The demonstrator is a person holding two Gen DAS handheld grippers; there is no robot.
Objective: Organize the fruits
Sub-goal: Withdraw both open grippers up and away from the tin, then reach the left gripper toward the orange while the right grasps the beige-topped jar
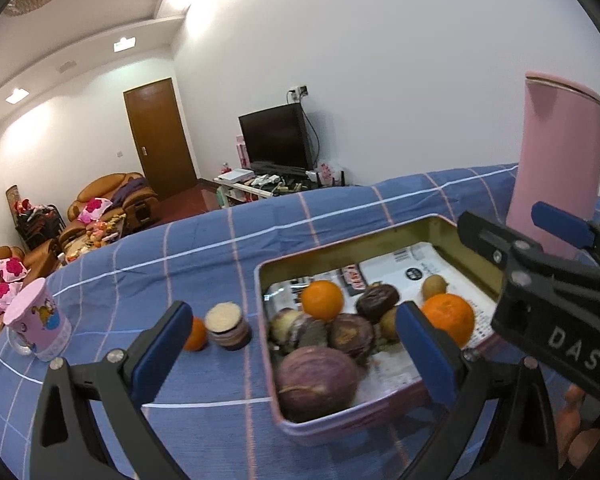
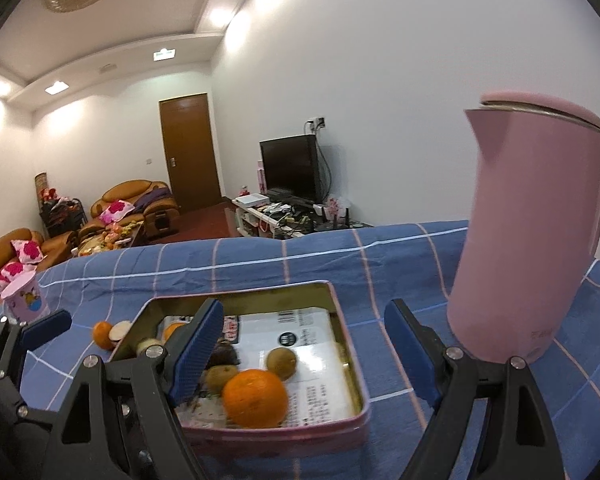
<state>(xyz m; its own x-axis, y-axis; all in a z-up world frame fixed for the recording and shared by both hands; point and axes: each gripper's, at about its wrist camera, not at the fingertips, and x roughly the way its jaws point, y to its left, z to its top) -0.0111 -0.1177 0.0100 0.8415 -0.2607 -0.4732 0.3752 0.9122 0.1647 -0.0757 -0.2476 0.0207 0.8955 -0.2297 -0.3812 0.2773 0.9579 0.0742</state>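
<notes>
A pink tin [image 1: 265, 280] lined with printed paper holds two oranges [image 1: 322, 300], several purple passion fruits [image 1: 318, 380], a dark fruit [image 1: 378, 302] and kiwis [image 1: 434, 286]. My left gripper [image 1: 296, 348] hovers open over the tin's near left corner, gripping nothing. On the cloth left of the tin lie a third orange [image 1: 196, 334] and a cut half fruit [image 1: 228, 326]. My right gripper [image 2: 304, 348] stands open above the tin [image 2: 340, 312], over an orange [image 2: 256, 398] and kiwis [image 2: 282, 362]; it also shows at the right in the left wrist view [image 1: 516, 224].
A tall pink kettle [image 2: 532, 240] stands close behind my right gripper's right finger. A pink mug [image 1: 40, 326] sits at the table's far left. The blue checked cloth [image 1: 204, 248] covers the table. Sofas, a door and a television lie beyond.
</notes>
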